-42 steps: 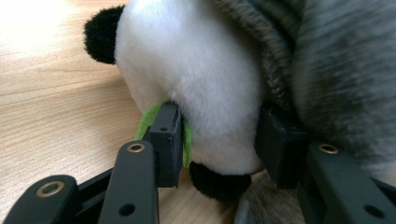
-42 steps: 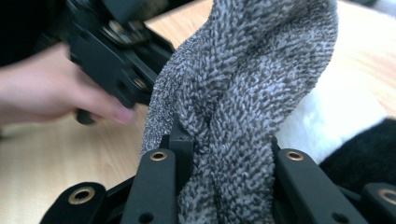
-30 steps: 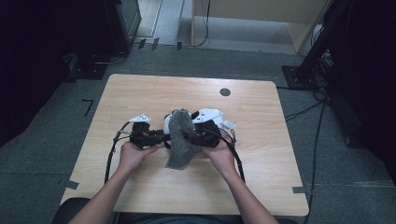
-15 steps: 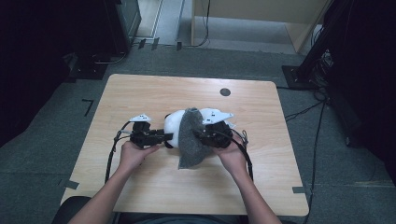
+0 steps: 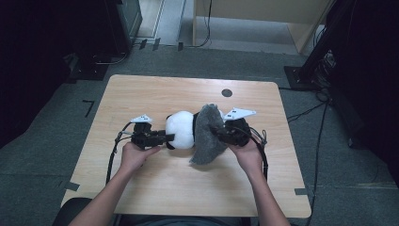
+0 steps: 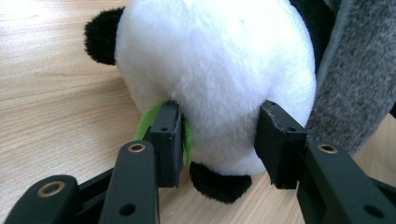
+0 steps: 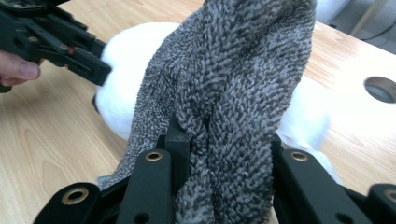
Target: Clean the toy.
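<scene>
A white and black panda plush (image 5: 180,129) lies on the wooden table (image 5: 141,94). My left gripper (image 5: 167,138) is shut on it from the left. In the left gripper view the two pads press into the white body (image 6: 215,70), with a green tag (image 6: 147,126) beside one pad. A grey fuzzy cloth (image 5: 207,134) drapes against the plush's right side. My right gripper (image 5: 217,133) is shut on that cloth; in the right gripper view a bunched fold (image 7: 243,70) stands between the jaws. The left gripper (image 7: 60,42) appears there at the upper left.
A round dark hole (image 5: 227,92) sits in the table's far right part. Cables trail from both grippers toward the person. Dark equipment stands on the floor at the left and right, beyond the table's edges.
My right gripper has moved to the right with the grey cloth, pulling it off the plush and baring the white body. The left gripper has stayed in place on the plush.
</scene>
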`<state>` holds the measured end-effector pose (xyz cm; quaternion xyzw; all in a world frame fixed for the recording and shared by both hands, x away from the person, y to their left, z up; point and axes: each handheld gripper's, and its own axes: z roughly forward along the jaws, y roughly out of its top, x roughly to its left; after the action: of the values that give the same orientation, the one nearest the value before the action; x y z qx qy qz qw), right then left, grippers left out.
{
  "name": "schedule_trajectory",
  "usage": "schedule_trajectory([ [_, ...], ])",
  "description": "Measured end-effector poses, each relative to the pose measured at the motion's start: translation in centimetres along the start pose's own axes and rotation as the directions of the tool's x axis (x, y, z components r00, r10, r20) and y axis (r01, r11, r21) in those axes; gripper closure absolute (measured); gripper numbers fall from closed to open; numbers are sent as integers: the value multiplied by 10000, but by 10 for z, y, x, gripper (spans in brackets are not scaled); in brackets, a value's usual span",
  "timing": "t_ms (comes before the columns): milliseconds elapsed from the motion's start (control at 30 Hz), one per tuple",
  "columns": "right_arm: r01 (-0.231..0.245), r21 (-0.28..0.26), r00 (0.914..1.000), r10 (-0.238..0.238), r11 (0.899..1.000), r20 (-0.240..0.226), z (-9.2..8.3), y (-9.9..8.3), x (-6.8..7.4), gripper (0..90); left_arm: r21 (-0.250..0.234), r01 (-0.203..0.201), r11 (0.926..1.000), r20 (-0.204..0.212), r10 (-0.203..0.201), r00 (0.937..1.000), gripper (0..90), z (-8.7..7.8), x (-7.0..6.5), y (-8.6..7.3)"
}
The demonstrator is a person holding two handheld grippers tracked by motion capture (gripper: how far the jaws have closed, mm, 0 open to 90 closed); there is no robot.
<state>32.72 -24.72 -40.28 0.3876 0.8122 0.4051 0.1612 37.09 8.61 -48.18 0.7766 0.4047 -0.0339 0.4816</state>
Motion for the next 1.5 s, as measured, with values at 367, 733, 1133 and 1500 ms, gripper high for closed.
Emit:
schedule_trajectory([
  [367, -847, -269, 9939, 864, 9960, 688, -22, -13, -31, 694, 7, 23, 10000, 36, -23, 10000, 552, 0, 1, 1],
  [733, -606, -1359, 9901, 422, 9889, -1342, -27, 14, 12, 726, 3, 70, 10000, 10, -70, 10000, 555, 0, 1, 1],
  [1133, 644, -525, 9623, -760, 9965, -2611, 42, 11, 79, 724, 28, 53, 10000, -11, -53, 10000, 555, 0, 0, 1],
  [1500, 894, 821, 9710, -685, 9926, -2292, 75, -9, 83, 612, 49, 19, 10000, -12, -19, 10000, 556, 0, 0, 1],
])
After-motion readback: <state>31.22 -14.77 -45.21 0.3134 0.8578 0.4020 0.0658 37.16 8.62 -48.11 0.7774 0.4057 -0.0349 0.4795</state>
